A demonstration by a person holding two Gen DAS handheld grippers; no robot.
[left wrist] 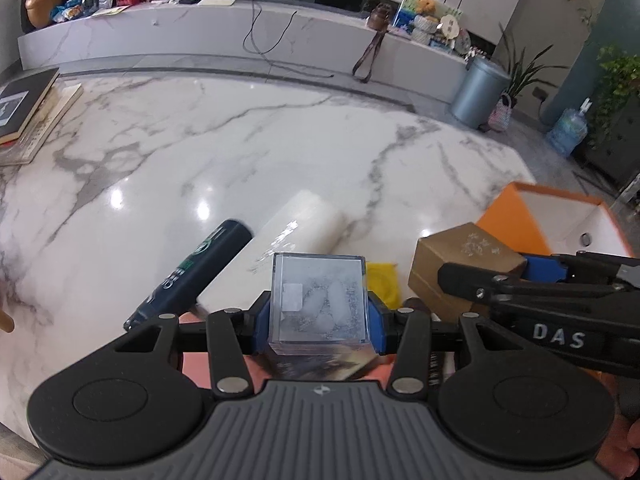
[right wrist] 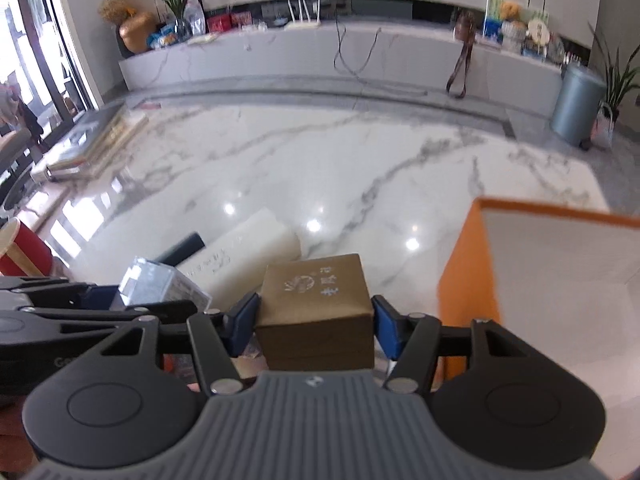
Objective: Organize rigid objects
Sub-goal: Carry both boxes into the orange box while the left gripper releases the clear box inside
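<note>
A clear plastic cube (left wrist: 318, 300) with pale shapes inside sits between the blue pads of my left gripper (left wrist: 318, 314), which is shut on it. In the right wrist view the same cube (right wrist: 156, 284) shows at the left, with the left gripper (right wrist: 100, 296) behind it. My right gripper (right wrist: 314, 326) is shut on a brown cardboard box (right wrist: 314, 292) with pale printed marks on its lid; both pads press its sides. From the left wrist view the brown box (left wrist: 452, 264) is just right of the cube, with the right gripper (left wrist: 540, 268) on it.
An open orange box (left wrist: 512, 216) with a white inside stands at the right, close beside the brown box (right wrist: 464, 272). A white roll (left wrist: 296, 228), a dark tube (left wrist: 200, 268) and a yellow item (left wrist: 382, 280) lie on the marble table. Stacked books (left wrist: 28, 108) lie far left.
</note>
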